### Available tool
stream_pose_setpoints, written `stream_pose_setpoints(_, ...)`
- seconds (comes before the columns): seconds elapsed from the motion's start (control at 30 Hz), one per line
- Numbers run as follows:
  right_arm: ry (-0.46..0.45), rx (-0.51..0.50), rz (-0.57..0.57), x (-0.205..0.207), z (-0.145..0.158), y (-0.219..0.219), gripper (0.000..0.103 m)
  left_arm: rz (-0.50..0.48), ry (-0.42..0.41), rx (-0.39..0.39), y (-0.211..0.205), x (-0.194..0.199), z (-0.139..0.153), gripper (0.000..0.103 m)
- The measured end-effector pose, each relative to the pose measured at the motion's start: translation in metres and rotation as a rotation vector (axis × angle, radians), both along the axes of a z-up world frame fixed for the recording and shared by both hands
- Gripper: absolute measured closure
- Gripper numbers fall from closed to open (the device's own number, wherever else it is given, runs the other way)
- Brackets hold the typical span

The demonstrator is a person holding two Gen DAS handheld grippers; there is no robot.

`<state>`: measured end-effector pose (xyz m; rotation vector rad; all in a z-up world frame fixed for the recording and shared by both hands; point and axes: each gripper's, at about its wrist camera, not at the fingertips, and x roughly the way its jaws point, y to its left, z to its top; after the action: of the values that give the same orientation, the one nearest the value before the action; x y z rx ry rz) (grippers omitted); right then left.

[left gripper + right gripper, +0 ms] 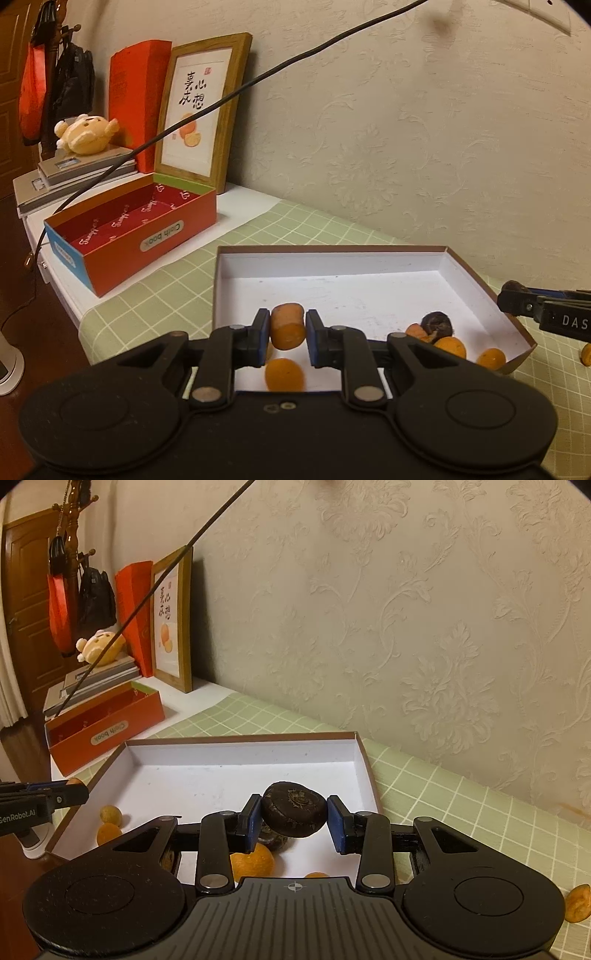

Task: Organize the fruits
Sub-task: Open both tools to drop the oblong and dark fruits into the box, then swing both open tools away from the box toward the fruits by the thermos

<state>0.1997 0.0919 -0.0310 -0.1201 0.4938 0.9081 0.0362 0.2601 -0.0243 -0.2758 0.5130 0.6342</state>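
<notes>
Left tool (287, 334) grips carrot piece (287, 329); right tool (294, 821) grips dark fruit (294, 808).

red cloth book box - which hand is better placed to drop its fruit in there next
Left, probably. The red box stands open on the left side of the white tray, nearer the left gripper, which grips an orange piece. The right gripper, holding a dark fruit, would have to cross over.

Cream embossed wallpaper (424, 627) is filling the right and upper frame. A wooden door (26, 602) and coat rack (72, 535) are standing at upper left, a framed picture (201, 110) is leaning against the wall, and green checked cloth (461, 805) is covering the table at lower right.
</notes>
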Motion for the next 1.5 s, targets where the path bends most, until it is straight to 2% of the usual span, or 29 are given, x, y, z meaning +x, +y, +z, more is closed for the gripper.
stream_pose_setpoints(0.3, 0.011, -0.006, -0.011, 0.008, -0.005, 0.002, 0.065, -0.006, 0.003, 0.004, 0.001, 0.002, -0.002, 0.092)
stream_pose_setpoints(0.33, 0.005, -0.006, -0.016, 0.009, -0.005, 0.002, 0.065, -0.007, 0.003, 0.005, 0.001, 0.003, -0.002, 0.085)
stream_pose_setpoints(0.37, -0.013, -0.003, -0.027, 0.009, -0.006, 0.002, 0.060, 0.007, 0.006, 0.021, -0.001, 0.003, -0.002, 0.071)
stream_pose_setpoints(0.4, -0.039, -0.005, -0.046, 0.009, -0.007, 0.002, 0.042, 0.037, 0.014, 0.052, -0.002, 0.004, -0.003, 0.024)
stream_pose_setpoints(0.43, -0.060, -0.019, -0.073, 0.009, -0.008, 0.003, 0.001, 0.079, 0.012, 0.092, -0.005, 0.002, -0.002, 0.010)
stream_pose_setpoints(0.47, -0.108, 0.007, -0.103, 0.007, -0.009, 0.000, 0.000, 0.105, 0.006, 0.127, -0.006, 0.001, -0.002, 0.005)
stream_pose_setpoints(0.53, -0.109, 0.016, -0.070, 0.009, -0.010, -0.001, 0.000, 0.098, 0.006, 0.113, -0.001, 0.000, -0.003, 0.006)
stream_pose_setpoints(0.67, -0.105, 0.002, -0.075, 0.014, -0.015, 0.003, 0.000, 0.109, 0.011, 0.086, 0.007, -0.002, -0.005, 0.006)
stream_pose_setpoints(0.93, -0.089, -0.002, -0.065, 0.012, -0.020, 0.011, 0.000, 0.103, 0.014, 0.089, 0.003, -0.004, -0.002, 0.006)
stream_pose_setpoints(1.5, -0.073, 0.007, -0.043, 0.006, -0.012, -0.003, 0.000, 0.070, 0.005, 0.089, -0.007, 0.000, 0.001, 0.006)
